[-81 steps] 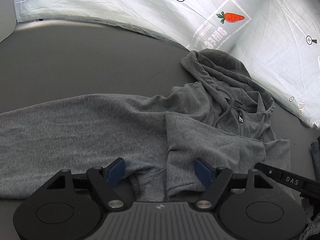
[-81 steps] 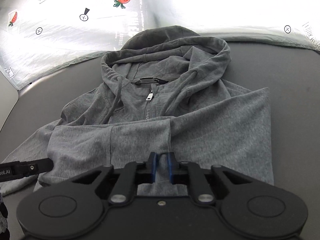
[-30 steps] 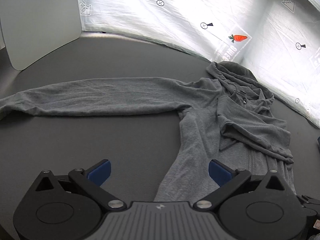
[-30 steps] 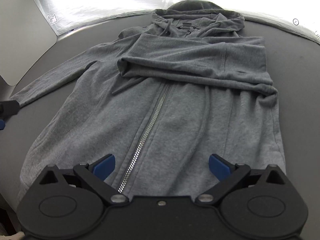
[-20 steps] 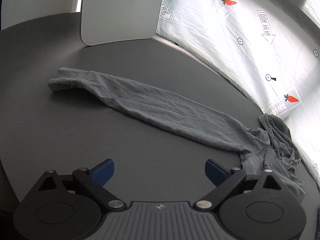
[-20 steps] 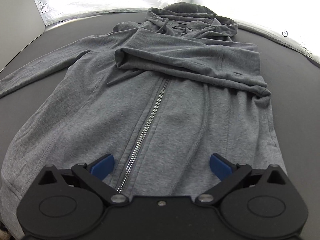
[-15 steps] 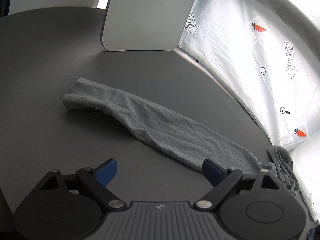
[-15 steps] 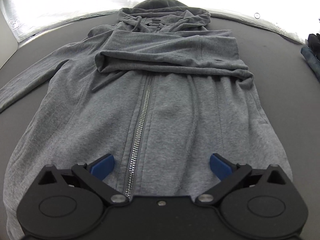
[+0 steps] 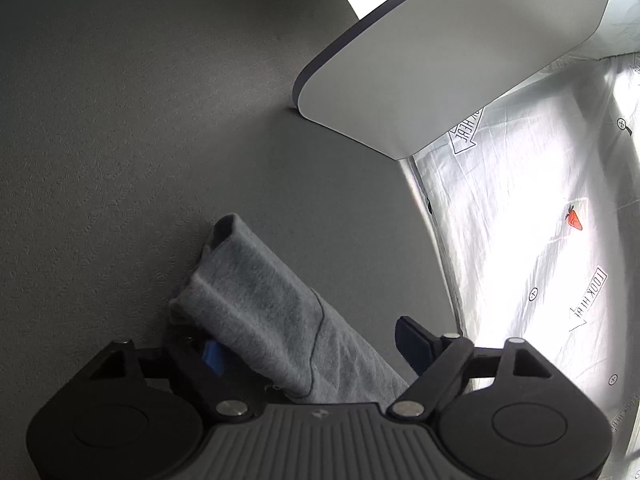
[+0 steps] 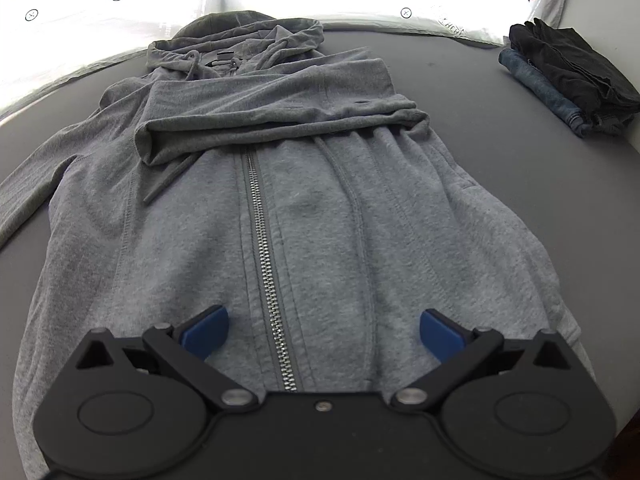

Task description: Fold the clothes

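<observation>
Heather-grey hoodie (image 10: 320,208) with a silver zipper (image 10: 266,264) on a dark grey desk (image 9: 120,120); white backdrop sheet (image 9: 520,240) printed with orange carrots (image 9: 574,218).

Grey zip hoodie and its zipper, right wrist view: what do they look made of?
Grey zip hoodie: soft heathered knit, probably cotton-blend fleece, matte, with stitched seams and limp folds. Zipper: silvery teeth that glint, likely metal, though coated plastic is possible.
</observation>
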`<state>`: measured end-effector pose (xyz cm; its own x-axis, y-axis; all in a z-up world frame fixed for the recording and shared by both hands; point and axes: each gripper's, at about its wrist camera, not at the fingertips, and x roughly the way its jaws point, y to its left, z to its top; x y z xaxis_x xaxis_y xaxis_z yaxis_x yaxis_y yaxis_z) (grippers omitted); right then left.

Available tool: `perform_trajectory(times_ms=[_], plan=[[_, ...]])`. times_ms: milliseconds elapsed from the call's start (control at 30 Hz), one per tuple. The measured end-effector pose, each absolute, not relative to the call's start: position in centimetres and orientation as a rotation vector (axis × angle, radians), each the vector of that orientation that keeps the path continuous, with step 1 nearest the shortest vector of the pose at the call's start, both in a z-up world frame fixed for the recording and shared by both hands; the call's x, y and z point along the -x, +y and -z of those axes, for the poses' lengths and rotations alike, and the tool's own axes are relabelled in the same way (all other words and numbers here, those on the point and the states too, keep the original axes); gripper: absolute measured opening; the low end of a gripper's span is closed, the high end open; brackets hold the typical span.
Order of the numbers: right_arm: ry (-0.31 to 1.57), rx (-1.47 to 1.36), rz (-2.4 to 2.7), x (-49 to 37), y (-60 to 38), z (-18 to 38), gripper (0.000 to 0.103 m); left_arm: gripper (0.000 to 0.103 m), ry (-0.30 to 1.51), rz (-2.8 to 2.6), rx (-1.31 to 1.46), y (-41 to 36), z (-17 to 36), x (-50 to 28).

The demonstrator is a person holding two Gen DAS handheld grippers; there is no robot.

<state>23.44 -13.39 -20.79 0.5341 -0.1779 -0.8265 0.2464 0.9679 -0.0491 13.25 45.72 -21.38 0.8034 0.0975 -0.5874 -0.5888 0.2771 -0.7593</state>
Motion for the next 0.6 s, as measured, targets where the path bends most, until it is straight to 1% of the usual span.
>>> perform_trajectory(times_ms=[33, 67, 100, 167, 233, 300, 400, 433, 600], plan=[[0.974, -0.101, 0.262, -23.3, -13.5, 20.8, 0.103, 0.033, 0.485, -0.498, 1.179, 46.1, 21.1, -13.6], [0.966, -0.104, 0.271, -23.2, -13.4, 20.9, 0.103, 0.018, 0.485, -0.500, 1.127, 46.5, 20.6, -13.8], [0.959, -0.107, 0.279, -23.0, -13.3, 20.9, 0.103, 0.008, 0.476, -0.491, 1.070, 46.8, 19.9, -13.9], [0.944, -0.108, 0.296, -22.8, -13.0, 21.0, 0.103, 0.007, 0.438, -0.480, 0.951, 46.9, 18.3, -13.7], [0.931, -0.107, 0.313, -22.6, -12.7, 21.0, 0.103, 0.007, 0.432, -0.462, 0.899, 46.9, 17.7, -13.3], [0.919, -0.118, 0.327, -22.4, -12.7, 21.1, 0.103, 0.008, 0.471, -0.470, 0.902, 47.0, 18.7, -13.2], [0.918, -0.125, 0.342, -22.4, -12.6, 21.1, 0.103, 0.008, 0.591, -0.522, 0.888, 46.9, 21.5, -13.5], [0.918, -0.128, 0.347, -22.4, -12.6, 21.1, 0.103, 0.008, 0.598, -0.523, 0.874, 46.8, 21.9, -13.4], [0.938, -0.141, 0.347, -22.6, -12.8, 21.0, 0.103, 0.009, 0.637, -0.504, 0.805, 46.8, 21.5, -14.4]])
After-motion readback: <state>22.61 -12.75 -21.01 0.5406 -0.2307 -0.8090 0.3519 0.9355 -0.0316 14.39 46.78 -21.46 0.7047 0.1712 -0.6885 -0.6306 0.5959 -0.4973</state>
